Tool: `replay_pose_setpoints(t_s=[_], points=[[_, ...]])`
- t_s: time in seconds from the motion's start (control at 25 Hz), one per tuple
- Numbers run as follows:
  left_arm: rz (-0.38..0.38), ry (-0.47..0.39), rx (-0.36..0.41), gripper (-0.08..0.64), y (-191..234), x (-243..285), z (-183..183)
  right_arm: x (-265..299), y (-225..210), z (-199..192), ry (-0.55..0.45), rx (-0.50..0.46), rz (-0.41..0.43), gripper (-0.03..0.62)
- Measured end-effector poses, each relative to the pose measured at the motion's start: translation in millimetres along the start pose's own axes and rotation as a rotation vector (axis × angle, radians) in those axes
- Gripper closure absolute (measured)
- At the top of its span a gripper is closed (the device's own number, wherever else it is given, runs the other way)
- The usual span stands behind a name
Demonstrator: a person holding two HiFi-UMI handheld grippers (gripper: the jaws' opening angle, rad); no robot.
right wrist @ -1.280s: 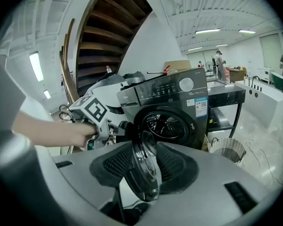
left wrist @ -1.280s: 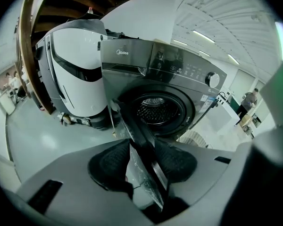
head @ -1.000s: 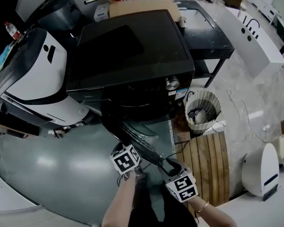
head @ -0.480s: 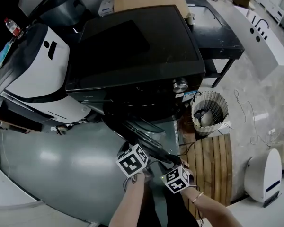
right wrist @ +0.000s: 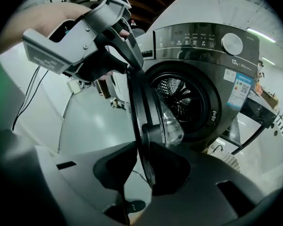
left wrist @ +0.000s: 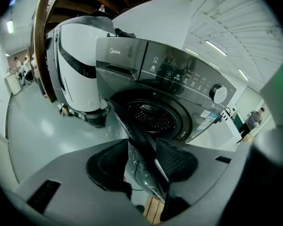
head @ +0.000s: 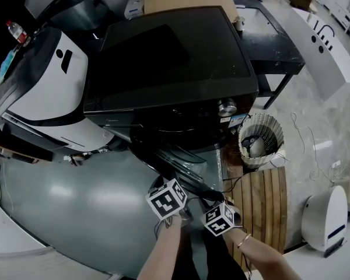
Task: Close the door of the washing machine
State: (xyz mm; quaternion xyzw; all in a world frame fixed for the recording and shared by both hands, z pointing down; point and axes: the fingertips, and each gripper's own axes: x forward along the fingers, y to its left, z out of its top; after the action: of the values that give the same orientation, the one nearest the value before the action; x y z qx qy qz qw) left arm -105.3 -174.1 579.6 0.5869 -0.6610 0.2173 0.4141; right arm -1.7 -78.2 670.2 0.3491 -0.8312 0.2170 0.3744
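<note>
Right gripper view: fingers of the right gripper (right wrist: 143, 143) are closing on the door (right wrist: 134, 93) rim, while the left gripper (left wrist: 141, 145) clamps it wider. The door looks stiff, heavy and glass-bellied; best held by the rim.

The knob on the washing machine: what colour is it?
The knob is silver; the right gripper view shows it best.

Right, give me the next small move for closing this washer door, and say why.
Probably swing the door toward the drum once the right gripper's closing jaws seat: it stands wide open, its rim between the left gripper's jaws and the right's.
</note>
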Motion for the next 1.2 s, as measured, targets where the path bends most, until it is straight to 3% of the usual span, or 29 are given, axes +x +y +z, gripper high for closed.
replay_pose_setpoints(t_s=[0.12,0.2,0.28,0.4,0.48,0.68,0.84,1.0,1.08,1.2], points=[[-0.019,0.014,-0.016,0.36,-1,-10,1,0,-5,1,0.012,-0.001,-0.009,0.506],[-0.031,0.005,0.014,0.36,-1,-23,4,-1,-11,1,0.019,0.008,-0.018,0.506],[-0.07,-0.02,0.078,0.357,-2,-35,8,-3,-16,1,0.025,0.026,-0.026,0.502],[-0.206,-0.072,0.215,0.357,-11,-48,18,-5,-23,2,0.034,0.042,-0.03,0.497],[-0.292,-0.073,0.375,0.353,-19,-49,20,-4,-29,3,0.031,0.045,-0.038,0.494],[-0.426,-0.007,0.925,0.324,-40,-40,4,-4,-44,5,0.008,0.052,-0.077,0.486],[-0.479,0.039,1.343,0.305,-53,-36,-14,-2,-54,7,-0.013,0.045,-0.088,0.482],[-0.442,0.046,1.773,0.304,-64,-20,-36,-1,-58,4,-0.026,0.033,-0.091,0.482],[-0.429,0.05,1.907,0.311,-69,-10,-47,-1,-60,3,-0.035,0.043,-0.09,0.479],[-0.422,0.056,1.989,0.331,-76,2,-57,-1,-62,2,-0.046,0.056,-0.086,0.477]])
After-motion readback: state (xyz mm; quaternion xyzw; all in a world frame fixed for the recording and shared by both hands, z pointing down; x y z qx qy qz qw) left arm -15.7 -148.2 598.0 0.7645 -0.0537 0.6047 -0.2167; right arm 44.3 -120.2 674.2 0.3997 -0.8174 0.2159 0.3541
